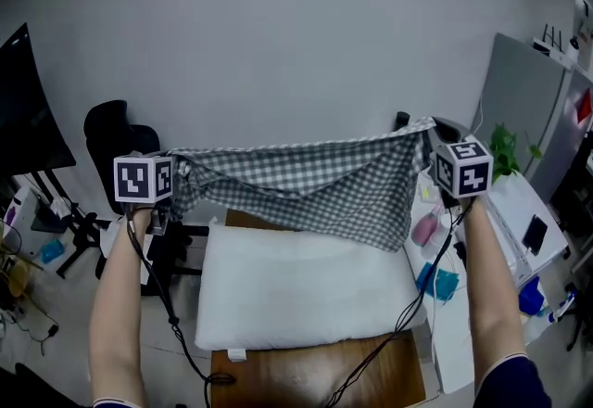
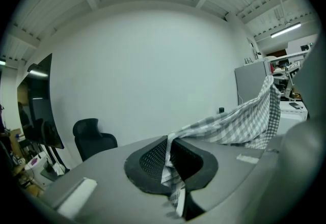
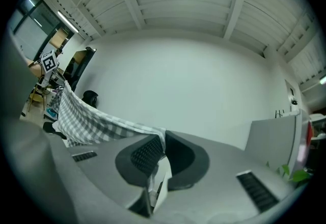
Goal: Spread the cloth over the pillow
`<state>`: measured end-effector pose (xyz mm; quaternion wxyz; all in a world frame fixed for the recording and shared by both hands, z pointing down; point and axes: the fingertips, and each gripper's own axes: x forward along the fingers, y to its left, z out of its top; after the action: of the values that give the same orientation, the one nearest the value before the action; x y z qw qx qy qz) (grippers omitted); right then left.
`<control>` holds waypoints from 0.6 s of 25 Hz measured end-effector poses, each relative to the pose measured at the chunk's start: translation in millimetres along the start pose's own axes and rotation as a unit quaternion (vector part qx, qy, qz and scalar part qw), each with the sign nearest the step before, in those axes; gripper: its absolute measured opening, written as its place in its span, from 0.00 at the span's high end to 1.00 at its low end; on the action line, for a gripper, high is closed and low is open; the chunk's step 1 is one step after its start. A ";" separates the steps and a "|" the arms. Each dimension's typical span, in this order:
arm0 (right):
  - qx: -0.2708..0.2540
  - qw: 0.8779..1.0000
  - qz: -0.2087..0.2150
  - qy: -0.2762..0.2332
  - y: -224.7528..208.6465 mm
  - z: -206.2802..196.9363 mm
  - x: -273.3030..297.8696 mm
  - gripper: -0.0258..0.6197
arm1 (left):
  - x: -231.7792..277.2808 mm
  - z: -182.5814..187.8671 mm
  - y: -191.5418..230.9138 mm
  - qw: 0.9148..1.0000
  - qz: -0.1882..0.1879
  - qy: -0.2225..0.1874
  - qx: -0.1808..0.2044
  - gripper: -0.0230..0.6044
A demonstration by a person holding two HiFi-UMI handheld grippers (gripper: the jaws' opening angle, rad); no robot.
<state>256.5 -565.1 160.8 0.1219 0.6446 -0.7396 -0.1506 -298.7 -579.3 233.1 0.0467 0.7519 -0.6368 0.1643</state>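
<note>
A grey-and-white checked cloth (image 1: pixel 315 184) hangs stretched in the air between my two grippers, above the far edge of a white pillow (image 1: pixel 301 290). My left gripper (image 1: pixel 176 176) is shut on the cloth's left corner; in the left gripper view the cloth (image 2: pixel 239 123) runs out from between the pads (image 2: pixel 153 159) towards the right. My right gripper (image 1: pixel 434 142) is shut on the right corner; in the right gripper view the cloth (image 3: pixel 89 121) stretches away to the left from the gripper (image 3: pixel 162 154). The pillow lies flat on a brown wooden table (image 1: pixel 306 378).
A black office chair (image 1: pixel 116 133) stands at the far left, beside a dark monitor (image 1: pixel 28 114). A white side table (image 1: pixel 505 239) at the right holds a phone, a plant (image 1: pixel 505 151) and small items. Cables hang from both grippers across the pillow's front corners.
</note>
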 end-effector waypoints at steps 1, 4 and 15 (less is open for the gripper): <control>-0.002 1.000 -0.001 -0.001 -1.0 1.0 4.3 0.93 | 3.5 0.4 0.7 1.000 0.001 -0.001 -0.001 0.94; -0.004 1.000 -0.004 -0.006 -4.0 4.5 15.5 0.92 | 12.1 0.9 2.4 1.000 0.003 -0.003 -0.007 0.94; -0.006 1.000 -0.011 -0.007 -16.0 -5.7 48.2 0.92 | 51.1 1.7 -3.7 1.000 0.001 0.001 -0.007 0.94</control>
<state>266.6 -615.2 159.4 0.1190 0.6509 -0.7324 -0.1603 -287.9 -627.2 247.7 0.0528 0.7510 -0.6384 0.1604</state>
